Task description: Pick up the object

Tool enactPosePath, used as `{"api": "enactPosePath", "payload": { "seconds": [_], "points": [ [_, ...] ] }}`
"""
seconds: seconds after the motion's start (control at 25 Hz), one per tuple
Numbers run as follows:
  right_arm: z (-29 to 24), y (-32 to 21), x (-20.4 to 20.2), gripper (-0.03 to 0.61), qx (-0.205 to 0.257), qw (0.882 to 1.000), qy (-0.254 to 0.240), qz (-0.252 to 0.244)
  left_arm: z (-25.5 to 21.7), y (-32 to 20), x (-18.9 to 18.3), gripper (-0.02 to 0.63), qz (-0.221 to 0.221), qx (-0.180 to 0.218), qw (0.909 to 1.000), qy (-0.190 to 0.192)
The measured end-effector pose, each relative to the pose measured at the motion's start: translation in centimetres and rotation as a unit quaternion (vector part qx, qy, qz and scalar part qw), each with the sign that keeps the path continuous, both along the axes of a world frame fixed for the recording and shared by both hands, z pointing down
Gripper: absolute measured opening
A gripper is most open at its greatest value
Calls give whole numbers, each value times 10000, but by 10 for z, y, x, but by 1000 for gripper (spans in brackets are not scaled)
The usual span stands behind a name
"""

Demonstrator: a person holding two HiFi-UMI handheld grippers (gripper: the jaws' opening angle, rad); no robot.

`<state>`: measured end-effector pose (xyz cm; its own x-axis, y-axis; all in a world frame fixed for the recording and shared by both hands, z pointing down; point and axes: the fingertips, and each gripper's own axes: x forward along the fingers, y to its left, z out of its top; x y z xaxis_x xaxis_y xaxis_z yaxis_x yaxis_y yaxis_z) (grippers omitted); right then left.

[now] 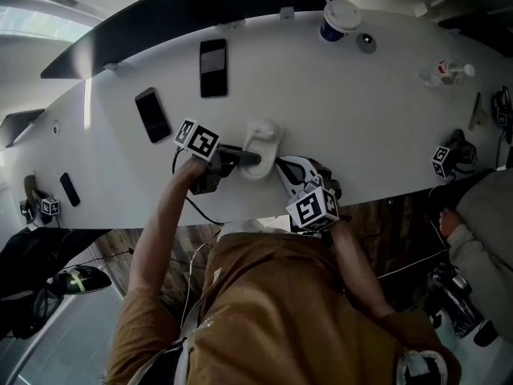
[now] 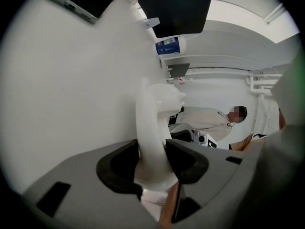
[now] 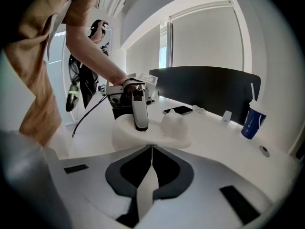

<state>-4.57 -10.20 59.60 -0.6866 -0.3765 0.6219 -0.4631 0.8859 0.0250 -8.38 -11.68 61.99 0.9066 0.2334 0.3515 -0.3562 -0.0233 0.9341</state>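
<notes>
A white moulded object point(image 1: 262, 141) with a wide brim and a raised lump lies on the white table point(image 1: 361, 127), close to its near edge. My left gripper point(image 1: 245, 159) reaches in from the left and is shut on the brim. In the left gripper view the brim point(image 2: 151, 128) stands on edge between the two dark pads of the left gripper point(image 2: 152, 165), touching both. My right gripper point(image 1: 288, 172) sits just right of the object, shut and empty. The right gripper view shows the right gripper point(image 3: 151, 149), and beyond it the object point(image 3: 171, 127) with the left gripper's finger point(image 3: 139, 112) lying over it.
Two dark phones point(image 1: 213, 67) point(image 1: 152, 115) lie behind the object. A lidded cup point(image 1: 338, 18) and a plastic bottle point(image 1: 449, 72) stand at the far right. Spare grippers rest at the table's right point(image 1: 447, 159) and left point(image 1: 48, 207) ends. Another person point(image 1: 485, 223) sits at the right.
</notes>
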Motion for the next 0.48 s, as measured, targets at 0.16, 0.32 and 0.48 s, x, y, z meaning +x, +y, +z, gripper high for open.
{"api": "enactPosePath", "payload": {
  "seconds": [0.16,0.32,0.48],
  "points": [
    [0,-4,11,12,49,9997,-21,231,-5,-1,0,183,-318,45,9994,134],
    [-8,-12,24,12,79,9987,-18,502,-15,-9,-4,181,-757,222,9965,290],
    [-18,-20,35,11,160,9968,-99,775,-29,-17,-10,179,-1164,465,9914,381]
  ]
}}
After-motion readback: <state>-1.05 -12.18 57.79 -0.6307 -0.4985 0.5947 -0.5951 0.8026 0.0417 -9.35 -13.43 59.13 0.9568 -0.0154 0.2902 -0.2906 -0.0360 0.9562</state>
